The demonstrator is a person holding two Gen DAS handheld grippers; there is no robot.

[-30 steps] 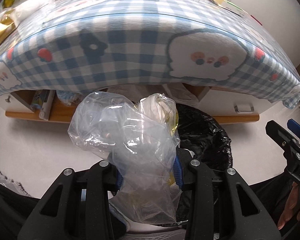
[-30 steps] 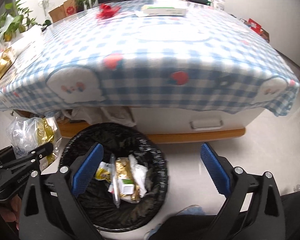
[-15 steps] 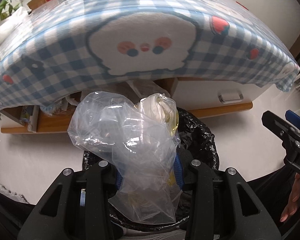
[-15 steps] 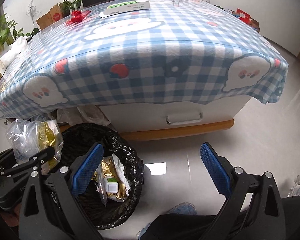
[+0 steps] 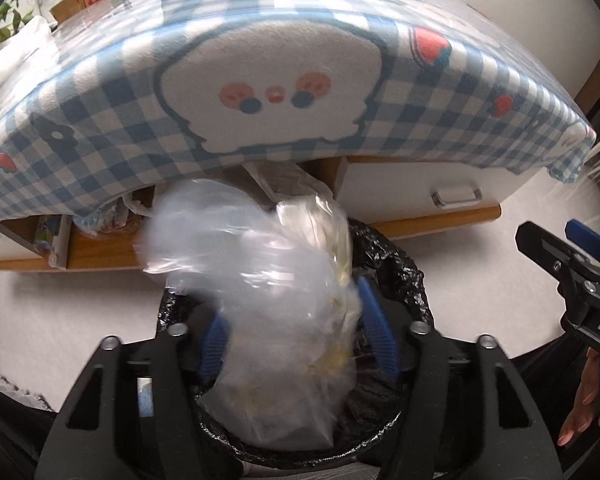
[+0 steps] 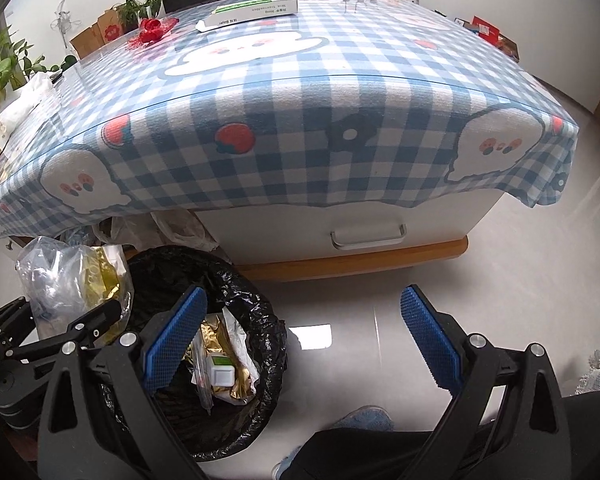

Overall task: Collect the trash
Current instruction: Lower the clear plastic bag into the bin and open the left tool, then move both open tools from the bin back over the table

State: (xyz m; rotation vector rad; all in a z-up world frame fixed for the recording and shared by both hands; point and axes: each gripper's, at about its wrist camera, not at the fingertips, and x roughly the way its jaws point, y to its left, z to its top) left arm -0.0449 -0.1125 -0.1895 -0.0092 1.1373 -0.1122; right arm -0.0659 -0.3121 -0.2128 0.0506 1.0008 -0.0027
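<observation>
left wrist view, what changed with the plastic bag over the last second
The left claw has opened: its blue pads, earlier pinching the clear plastic bag, now stand apart, and the bag is motion-blurred, apparently dropping toward the black-lined trash bin below. The view also swung from beside the bin to over it. The right claw stayed open and empty, and the trash in the bin looks unchanged.

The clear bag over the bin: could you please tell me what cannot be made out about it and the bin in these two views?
- Left wrist view: the clear bag is motion-blurred, so whether the left gripper grips it is unclear.
- Left wrist view: the bag hides the inside of the bin.
- Right wrist view: the left gripper's black arm covers the bag's lower part, and the right gripper covers some of the trash.
- Right wrist view: print on the white box is too small.
</observation>
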